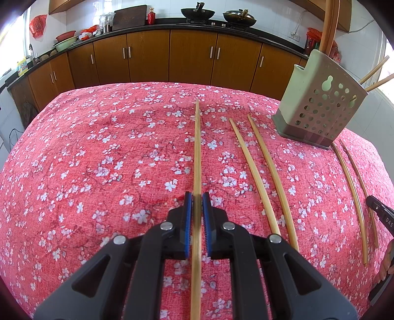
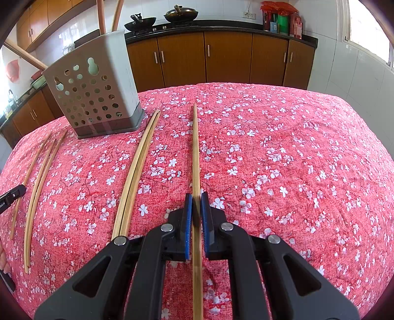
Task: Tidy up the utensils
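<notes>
With one chopstick [image 1: 197, 152] clamped in the left gripper [image 1: 197, 204] and another [image 2: 195, 152] in the right gripper [image 2: 196, 204], slippage is risked if either is tilted toward the holder [image 1: 317, 105] at 2 o'clock.

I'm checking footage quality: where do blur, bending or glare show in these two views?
Left wrist view: the chopstick smears between the fingers, the table bulges, and dark vignette fills the corners. Right wrist view: the pair of chopsticks looks bowed, and the window is blown out.
</notes>
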`<action>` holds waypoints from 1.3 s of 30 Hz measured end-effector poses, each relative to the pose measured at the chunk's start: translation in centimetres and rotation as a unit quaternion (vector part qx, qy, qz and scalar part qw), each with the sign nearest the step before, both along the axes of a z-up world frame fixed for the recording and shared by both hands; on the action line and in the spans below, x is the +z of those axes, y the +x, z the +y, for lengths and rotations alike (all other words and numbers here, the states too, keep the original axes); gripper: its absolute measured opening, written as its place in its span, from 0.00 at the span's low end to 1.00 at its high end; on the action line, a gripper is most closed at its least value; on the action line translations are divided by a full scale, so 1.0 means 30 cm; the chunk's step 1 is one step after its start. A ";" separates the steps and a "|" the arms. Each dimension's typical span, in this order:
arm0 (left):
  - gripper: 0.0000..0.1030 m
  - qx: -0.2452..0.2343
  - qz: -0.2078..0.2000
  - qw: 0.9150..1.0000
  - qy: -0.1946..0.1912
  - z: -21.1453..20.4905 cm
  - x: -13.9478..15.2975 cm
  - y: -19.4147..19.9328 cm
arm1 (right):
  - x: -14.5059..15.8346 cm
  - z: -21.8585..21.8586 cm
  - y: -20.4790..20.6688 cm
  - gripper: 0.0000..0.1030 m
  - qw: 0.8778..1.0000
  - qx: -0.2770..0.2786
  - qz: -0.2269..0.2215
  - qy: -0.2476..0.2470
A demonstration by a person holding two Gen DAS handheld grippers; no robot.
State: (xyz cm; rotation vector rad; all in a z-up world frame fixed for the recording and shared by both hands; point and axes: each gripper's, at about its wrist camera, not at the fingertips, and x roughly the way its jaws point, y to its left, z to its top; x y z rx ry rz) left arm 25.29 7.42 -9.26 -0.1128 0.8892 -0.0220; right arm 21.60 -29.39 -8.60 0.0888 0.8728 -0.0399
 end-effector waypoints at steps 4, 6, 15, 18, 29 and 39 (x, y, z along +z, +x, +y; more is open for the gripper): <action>0.12 0.000 0.000 1.000 0.000 0.000 0.000 0.000 | 0.000 0.000 0.000 0.09 1.000 0.000 0.000 0.000; 0.12 0.000 0.000 1.000 0.000 0.000 0.000 -0.001 | 0.000 0.000 0.000 0.09 1.000 0.000 0.000 0.000; 0.12 0.000 0.000 1.000 0.000 0.000 -0.001 -0.001 | -0.001 0.000 0.000 0.09 1.000 0.000 0.000 0.000; 0.12 0.000 0.000 1.000 0.000 0.001 -0.001 -0.001 | -0.001 0.000 0.000 0.09 1.000 0.000 0.000 0.000; 0.13 0.000 0.000 1.000 0.000 -0.001 -0.001 -0.002 | -0.001 -0.001 0.000 0.09 1.000 0.000 -0.001 0.001; 0.13 0.001 0.000 1.000 -0.003 -0.012 -0.002 -0.003 | -0.001 -0.003 -0.001 0.09 1.000 0.000 -0.001 0.002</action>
